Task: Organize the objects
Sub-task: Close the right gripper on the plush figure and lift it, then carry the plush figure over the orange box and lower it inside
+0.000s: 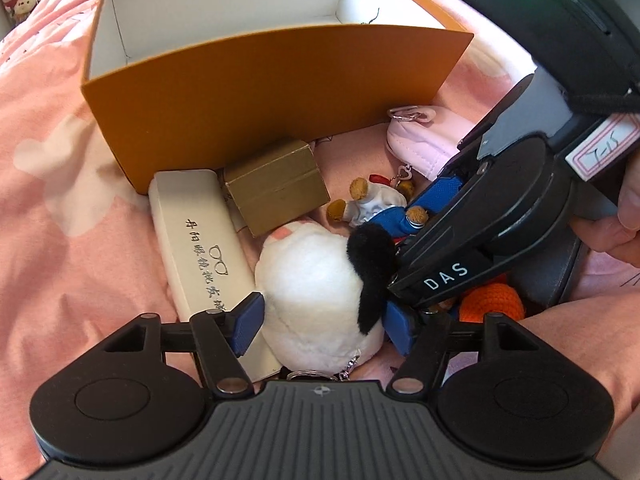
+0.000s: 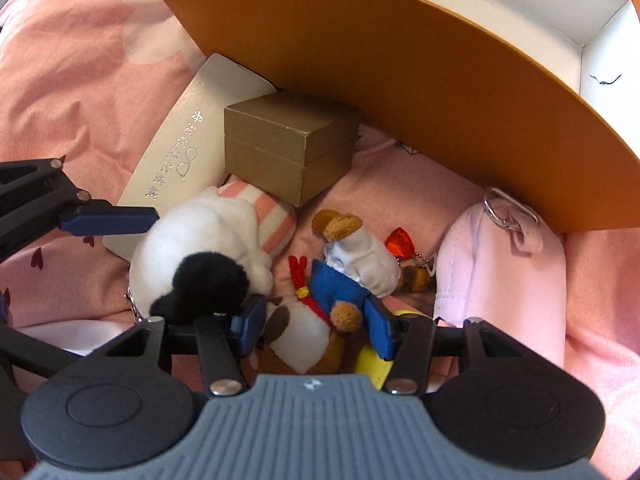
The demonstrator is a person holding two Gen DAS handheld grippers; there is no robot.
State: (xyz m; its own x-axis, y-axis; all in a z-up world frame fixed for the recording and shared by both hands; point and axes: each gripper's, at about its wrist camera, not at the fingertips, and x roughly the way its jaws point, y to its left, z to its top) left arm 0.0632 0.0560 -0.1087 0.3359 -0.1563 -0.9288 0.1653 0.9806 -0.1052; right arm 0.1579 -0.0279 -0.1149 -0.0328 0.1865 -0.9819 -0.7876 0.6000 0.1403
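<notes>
A white plush with a black ear (image 1: 312,280) (image 2: 200,240) lies on the pink bedsheet (image 1: 60,208). My left gripper (image 1: 326,326) stands open around it, one blue pad on each side. Just right of it lies a small bear doll in a blue jacket and white trousers (image 1: 376,204) (image 2: 344,280), feet toward the box. My right gripper (image 2: 316,326) points down over the bear, open, with its head and one paw between the pads. An orange box with a white inside (image 1: 280,92) (image 2: 400,80) stands open behind them; what shows of its inside holds nothing.
A white glasses case (image 1: 200,240) (image 2: 176,140) and a gold-brown small box (image 1: 280,184) (image 2: 288,144) lie against the orange wall. A pink pouch (image 1: 424,140) (image 2: 500,264) sits at the right. An orange crochet piece (image 1: 492,300) and something yellow (image 2: 372,360) lie beneath the right gripper.
</notes>
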